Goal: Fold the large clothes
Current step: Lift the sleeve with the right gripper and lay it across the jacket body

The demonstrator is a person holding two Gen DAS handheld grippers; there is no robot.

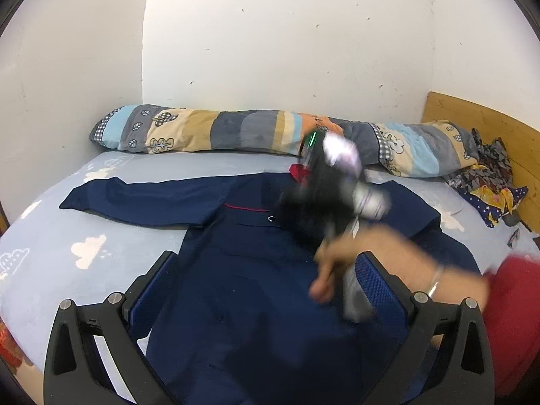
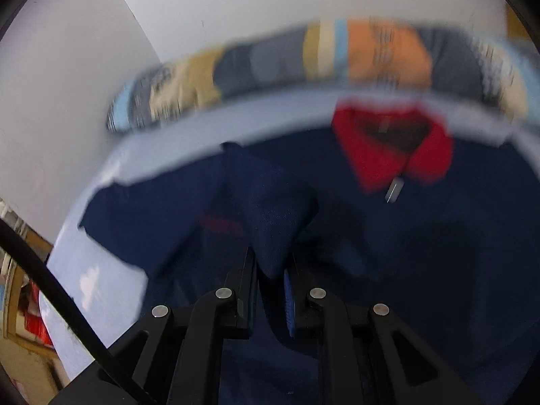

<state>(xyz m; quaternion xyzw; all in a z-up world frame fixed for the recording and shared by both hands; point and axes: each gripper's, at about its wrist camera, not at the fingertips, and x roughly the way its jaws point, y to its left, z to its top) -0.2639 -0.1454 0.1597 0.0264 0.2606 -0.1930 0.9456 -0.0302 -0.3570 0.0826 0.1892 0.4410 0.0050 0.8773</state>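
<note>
The right tongs [image 1: 324, 182] and the hand [image 1: 332, 270] holding them are smeared by motion in the left wrist view, hiding part of the navy jacket [image 1: 256, 290], whose lower hem runs off the bottom edge. The right wrist view is blurred throughout: the patterned bolster [image 2: 303, 64] and red collar [image 2: 391, 145] lack sharp detail.

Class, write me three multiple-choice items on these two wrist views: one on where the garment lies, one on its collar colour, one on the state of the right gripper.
1. The navy garment lies on
A) the bed
B) a chair
C) the floor

2. Its collar is
A) white
B) red
C) yellow

3. The right gripper is
A) wide open
B) out of view
C) shut on fabric

Answers:
1 A, it is spread over the light blue sheet.
2 B, red shows at the neck.
3 C, a navy fold is pinched between its fingers.
</note>
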